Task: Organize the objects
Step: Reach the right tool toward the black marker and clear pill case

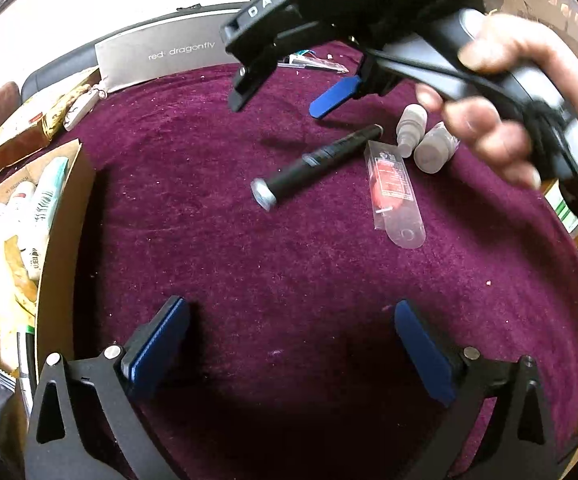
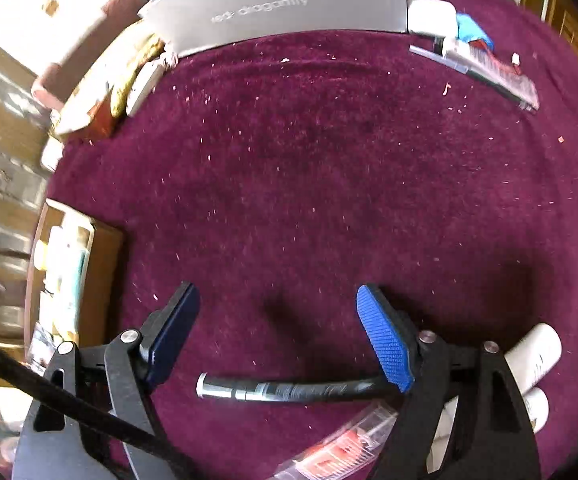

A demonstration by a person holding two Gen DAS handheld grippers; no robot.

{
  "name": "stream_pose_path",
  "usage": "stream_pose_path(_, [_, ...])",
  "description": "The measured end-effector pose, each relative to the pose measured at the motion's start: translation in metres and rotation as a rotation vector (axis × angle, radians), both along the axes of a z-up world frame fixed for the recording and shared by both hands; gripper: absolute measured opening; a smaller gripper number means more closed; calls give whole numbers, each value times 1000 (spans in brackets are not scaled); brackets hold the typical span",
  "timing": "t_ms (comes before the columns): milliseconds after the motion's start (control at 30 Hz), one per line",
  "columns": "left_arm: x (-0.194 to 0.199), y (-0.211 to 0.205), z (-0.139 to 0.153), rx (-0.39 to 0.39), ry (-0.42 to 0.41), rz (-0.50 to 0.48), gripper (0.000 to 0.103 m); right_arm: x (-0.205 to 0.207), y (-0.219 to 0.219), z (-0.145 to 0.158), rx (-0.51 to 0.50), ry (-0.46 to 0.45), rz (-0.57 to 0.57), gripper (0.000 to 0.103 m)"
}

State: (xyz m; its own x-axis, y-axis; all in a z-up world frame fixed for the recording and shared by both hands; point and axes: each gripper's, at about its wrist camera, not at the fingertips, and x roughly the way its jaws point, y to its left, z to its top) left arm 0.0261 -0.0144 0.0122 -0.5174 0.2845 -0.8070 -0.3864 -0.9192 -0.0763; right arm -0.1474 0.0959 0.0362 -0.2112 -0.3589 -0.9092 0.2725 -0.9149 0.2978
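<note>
We have both grippers out over the maroon cloth [image 1: 289,260]. Our left gripper [image 1: 291,332] hangs wide open, nothing between its blue pads [image 1: 157,340], only bare cloth below. At nine o'clock in its view sits the cardboard box [image 1: 63,216], already holding white tubes [image 1: 45,200] and packets. Up at one o'clock comes our right gripper [image 1: 277,96], gripped by a hand [image 1: 529,92], its jaws well apart and empty, hovering over the loose items. Just beneath it lies the black pen [image 1: 317,160], slanting from its silver cap at six o'clock up toward one o'clock. Beside the pen's upper end, at three o'clock from it, we see a clear packet [image 1: 393,192] with something red inside, and just past that two small white bottles [image 1: 421,136] lying side by side, touching or nearly so. From the right wrist view the right gripper [image 2: 277,332] stands spread, the pen [image 2: 281,392] lying crosswise low between the fingers, closer to the camera than the pads; we can't tell if the right finger touches it. The clear packet [image 2: 341,448] shows at six o'clock, the bottles [image 2: 537,356] at four. A grey box [image 2: 281,4] reading "red dragonfly" stands at twelve o'clock on the cloth's far edge, and a flat packet [image 2: 489,68] lies at two.
</note>
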Motion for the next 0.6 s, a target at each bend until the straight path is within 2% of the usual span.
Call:
stream_pose_path(133, [-1,-2,1,24,-3,1,100,17,13,11,-2,37,-43,82])
stream_pose_path(233, [0,-3,3,37,-4,2,100,36,40,31,-56,80,-121,82])
stream_pose_path(300, [-1,-5,3,52,-5,4,100,48,53,36,-56,102,-168,82])
stream_pose_path(367, [-1,-6,4,67,-6,6,100,65,61,36,-35,110,-210,82])
stream_pose_path(467, [-2,-9,4,90,-9,8,100,83,62,24,-30,76,-219,81])
stream_pose_path(533, [-2,-13,5,117,-12,12,100,91,54,13,39,69,-232,81])
stream_pose_path(600, [-2,-19,7,156,-16,25,99,94,46,1,92,80,-261,74])
